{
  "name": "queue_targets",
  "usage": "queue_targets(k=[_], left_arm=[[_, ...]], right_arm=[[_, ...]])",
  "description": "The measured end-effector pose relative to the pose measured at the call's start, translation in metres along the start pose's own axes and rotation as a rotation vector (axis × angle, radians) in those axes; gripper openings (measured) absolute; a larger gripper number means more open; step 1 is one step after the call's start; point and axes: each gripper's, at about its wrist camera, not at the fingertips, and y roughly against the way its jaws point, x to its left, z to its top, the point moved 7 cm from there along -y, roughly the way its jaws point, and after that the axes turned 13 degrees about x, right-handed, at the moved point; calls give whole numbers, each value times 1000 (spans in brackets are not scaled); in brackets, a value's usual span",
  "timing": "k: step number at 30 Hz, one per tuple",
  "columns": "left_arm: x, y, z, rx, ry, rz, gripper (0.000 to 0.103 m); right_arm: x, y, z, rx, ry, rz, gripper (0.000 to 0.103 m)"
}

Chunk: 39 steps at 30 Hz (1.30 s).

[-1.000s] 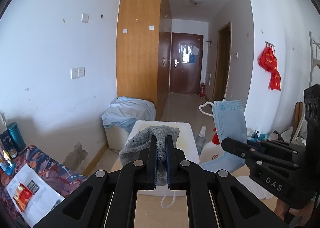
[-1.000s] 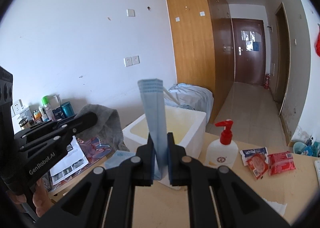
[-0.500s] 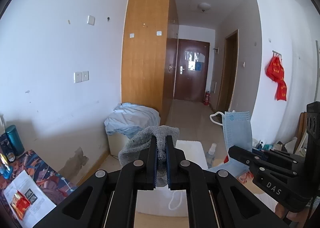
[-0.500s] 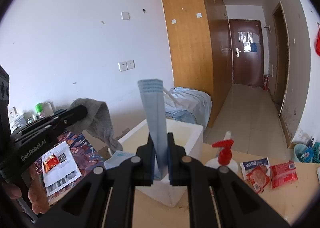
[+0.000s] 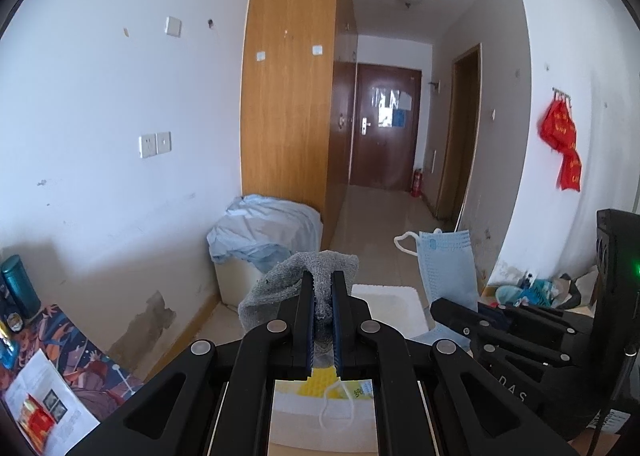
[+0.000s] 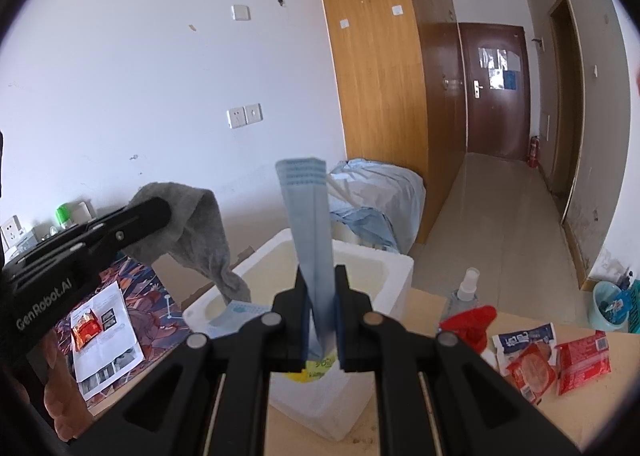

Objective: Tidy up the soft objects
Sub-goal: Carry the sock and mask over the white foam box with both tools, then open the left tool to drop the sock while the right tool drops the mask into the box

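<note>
My left gripper (image 5: 322,288) is shut on a grey sock (image 5: 280,284). In the right wrist view the sock (image 6: 200,232) hangs from that gripper (image 6: 158,212) with its tip over the white foam box (image 6: 394,268). My right gripper (image 6: 320,288) is shut on a blue face mask (image 6: 310,224) and holds it upright above the box. In the left wrist view the mask (image 5: 446,268) stands to the right, above the right gripper's fingers (image 5: 472,320). The foam box (image 5: 320,420) lies below both grippers.
On the wooden table (image 6: 540,408) stand a red-topped pump bottle (image 6: 470,326), a clear spray bottle (image 6: 464,292) and red snack packets (image 6: 552,360). A patterned cloth with a leaflet (image 6: 100,332) lies left. A pile of blue bedding (image 6: 376,196) sits behind the box.
Both grippers have risen with their loads, so the foam box and table sit lower in both views. The sock now hangs over the box's left end.
</note>
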Motion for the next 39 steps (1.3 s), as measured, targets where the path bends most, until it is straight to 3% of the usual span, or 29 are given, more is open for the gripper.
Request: queue_targets(k=[9, 24, 25, 27, 28, 29, 39], left_arm=[[-5, -32, -1, 83, -22, -3, 7], [-2, -47, -2, 105, -18, -22, 10], [0, -48, -3, 112, -17, -15, 16], [4, -48, -2, 107, -6, -13, 40], [5, -47, -2, 101, 1, -2, 65], [8, -45, -1, 85, 9, 12, 79], [20, -30, 1, 24, 38, 50, 80]], right_arm=[[-7, -15, 4, 37, -4, 1, 13], [-5, -11, 4, 35, -3, 6, 13], [-5, -11, 4, 36, -2, 7, 13], [-6, -12, 4, 38, -2, 7, 13], [-6, -13, 4, 40, -2, 7, 13], [-5, -13, 4, 42, -1, 7, 13], [-2, -17, 5, 48, 7, 8, 13]])
